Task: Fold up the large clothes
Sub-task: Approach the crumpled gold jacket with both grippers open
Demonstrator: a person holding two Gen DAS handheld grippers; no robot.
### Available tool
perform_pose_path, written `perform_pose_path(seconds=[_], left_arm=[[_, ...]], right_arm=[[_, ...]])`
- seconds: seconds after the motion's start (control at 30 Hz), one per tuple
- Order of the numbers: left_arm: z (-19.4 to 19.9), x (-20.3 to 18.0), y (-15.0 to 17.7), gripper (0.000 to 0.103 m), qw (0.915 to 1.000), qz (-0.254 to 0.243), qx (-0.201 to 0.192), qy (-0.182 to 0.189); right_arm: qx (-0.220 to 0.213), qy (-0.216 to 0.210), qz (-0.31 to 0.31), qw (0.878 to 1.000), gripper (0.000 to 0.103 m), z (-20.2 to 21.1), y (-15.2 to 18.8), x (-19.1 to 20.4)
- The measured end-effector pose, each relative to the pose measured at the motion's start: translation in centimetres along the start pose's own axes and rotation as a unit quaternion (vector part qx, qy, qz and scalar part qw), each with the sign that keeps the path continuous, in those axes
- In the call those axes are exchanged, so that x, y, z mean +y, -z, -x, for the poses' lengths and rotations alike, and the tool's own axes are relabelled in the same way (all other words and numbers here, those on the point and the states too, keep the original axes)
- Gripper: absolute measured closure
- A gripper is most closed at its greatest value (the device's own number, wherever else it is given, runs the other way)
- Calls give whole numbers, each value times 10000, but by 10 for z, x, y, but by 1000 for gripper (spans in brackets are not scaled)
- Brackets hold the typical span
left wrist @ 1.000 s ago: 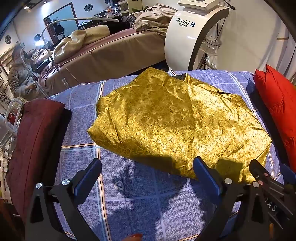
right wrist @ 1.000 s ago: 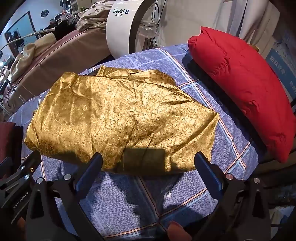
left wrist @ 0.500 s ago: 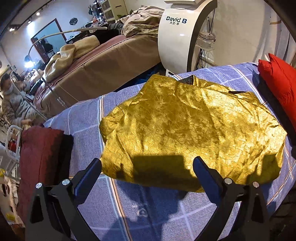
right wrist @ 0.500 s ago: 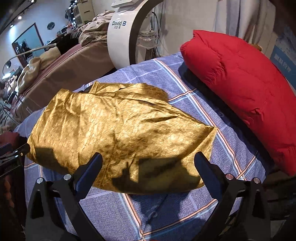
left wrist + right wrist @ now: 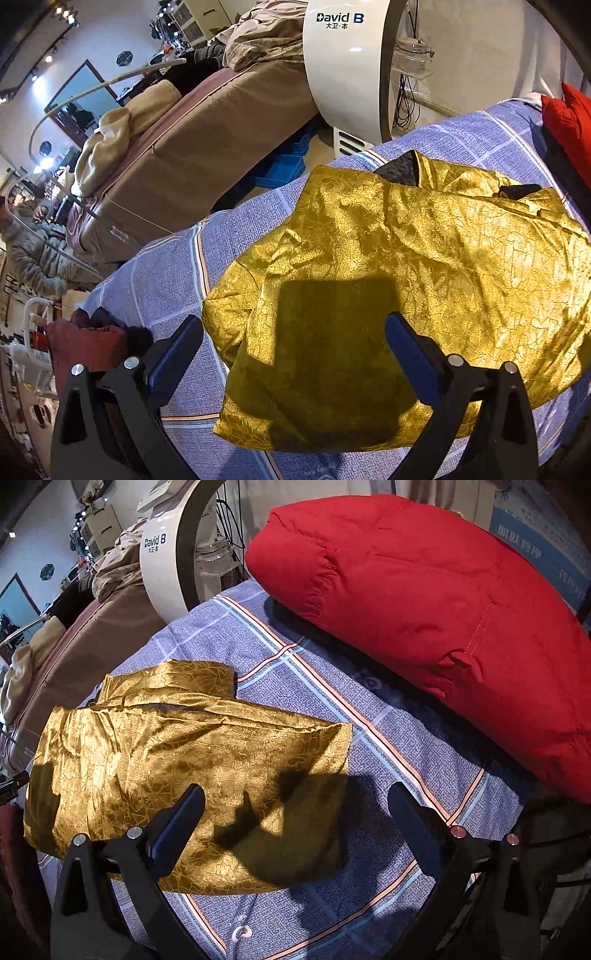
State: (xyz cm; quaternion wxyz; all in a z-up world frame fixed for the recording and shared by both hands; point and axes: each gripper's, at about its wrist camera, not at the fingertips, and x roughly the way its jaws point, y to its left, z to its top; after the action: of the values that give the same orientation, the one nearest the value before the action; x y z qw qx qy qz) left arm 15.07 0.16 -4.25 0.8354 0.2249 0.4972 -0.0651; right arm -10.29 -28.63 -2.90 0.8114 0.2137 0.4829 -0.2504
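The left gripper (image 5: 293, 345) stands wide open and holds nothing; it hangs above the near edge of the gold garment (image 5: 406, 280), casting a square shadow on it. The right gripper (image 5: 295, 814) is equally wide open and empty, above the garment's right near corner.

Count: one gold garment, folded to a rough rectangle, lying flat on the checked bedspread (image 5: 369, 746). One red cushion (image 5: 424, 602) lies on the bedspread to the right of the garment, apart from it. One white machine (image 5: 343, 70) stands beyond the bedspread. One dark red bundle (image 5: 85, 343) sits left of the garment.
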Motion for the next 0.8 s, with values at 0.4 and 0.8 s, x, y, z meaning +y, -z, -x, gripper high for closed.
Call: perform_pose_path(seconds=[0.4, 0.8], left_arm=[[13, -23, 21, 6, 9988, 400, -90, 274], [19, -38, 34, 6, 9991, 302, 60, 295]], right_arm=[[159, -7, 186, 9997, 5, -10, 6, 44], [300, 139, 374, 9988, 5, -8, 16, 82]])
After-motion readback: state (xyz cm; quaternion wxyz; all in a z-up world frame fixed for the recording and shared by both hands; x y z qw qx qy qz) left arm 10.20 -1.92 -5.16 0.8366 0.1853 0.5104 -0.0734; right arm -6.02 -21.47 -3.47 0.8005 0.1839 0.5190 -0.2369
